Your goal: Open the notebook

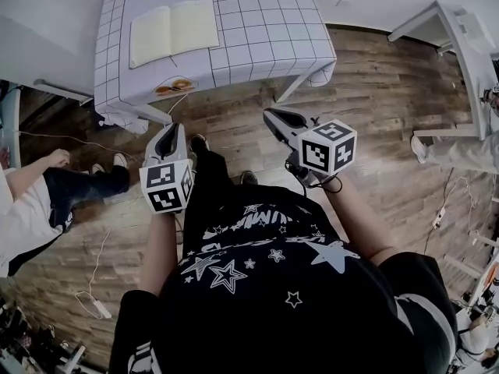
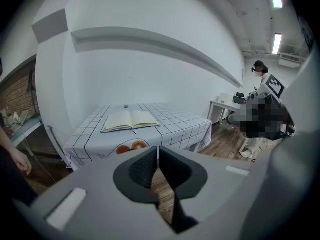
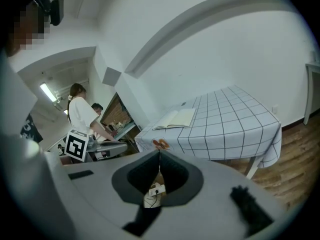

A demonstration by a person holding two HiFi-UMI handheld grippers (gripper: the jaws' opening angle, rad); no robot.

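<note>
Notebook [image 1: 173,31] lies open and flat in the upper left of the head view, on the left part of the white grid-cloth table [image 1: 265,29], pages blank. Orange print [image 1: 173,87] is on the cloth edge just below it. Both grippers are well apart from the table, over the wood floor [image 1: 374,107] at frame centre. Left gripper [image 1: 168,135] has its jaws together, nothing between them. Right gripper [image 1: 273,117] has its jaws together too, also empty. Both point toward the table. Another person [image 1: 31,201] is at the left edge, and a white desk [image 1: 460,37] at upper right.
</note>
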